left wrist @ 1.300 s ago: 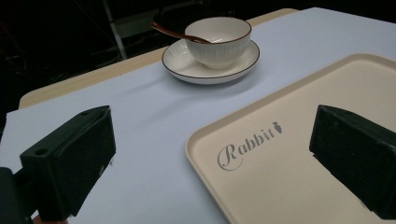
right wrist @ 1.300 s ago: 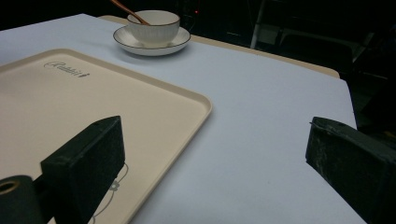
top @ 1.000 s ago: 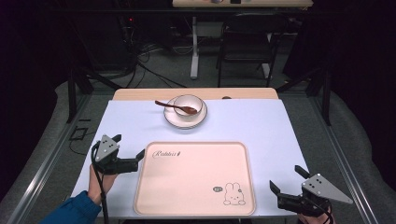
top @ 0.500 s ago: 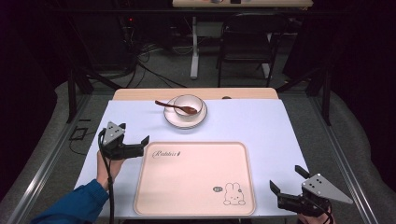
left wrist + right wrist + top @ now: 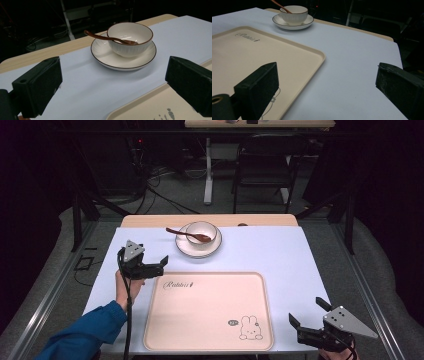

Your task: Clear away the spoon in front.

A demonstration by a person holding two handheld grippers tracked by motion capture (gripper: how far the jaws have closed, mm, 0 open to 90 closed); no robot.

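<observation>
A: What sits closest to the near edge of the table?

B: The right gripper (image 5: 312,322), by the near right corner. Its fingers stand wide apart and hold nothing. In the right gripper view they frame the near right corner of the tray (image 5: 287,53) and bare blue tablecloth (image 5: 352,65).

A: And the tray itself?

B: It is a beige tray (image 5: 210,312), lying flat along the middle of the near edge, with a small rabbit drawing (image 5: 248,328) toward its near right corner and cursive lettering (image 5: 179,284) at its far left corner. Nothing lies on it.

A: Where is the left gripper?

B: The left gripper (image 5: 159,266) is farther in, held by a hand (image 5: 127,287) in a blue sleeve (image 5: 85,332), just off the tray's far left corner, on the table's left side. Its fingers are also spread open and empty, pointing toward the middle of the table.

A: What do they point at?

B: In the left gripper view, the bowl (image 5: 130,38) shows between them but well beyond. The white bowl (image 5: 201,232) stands on a saucer (image 5: 198,248) near the middle of the far edge, apart from the tray. A brown spoon (image 5: 187,234) rests in the bowl, its handle sticking out over the rim toward the left edge.
</observation>
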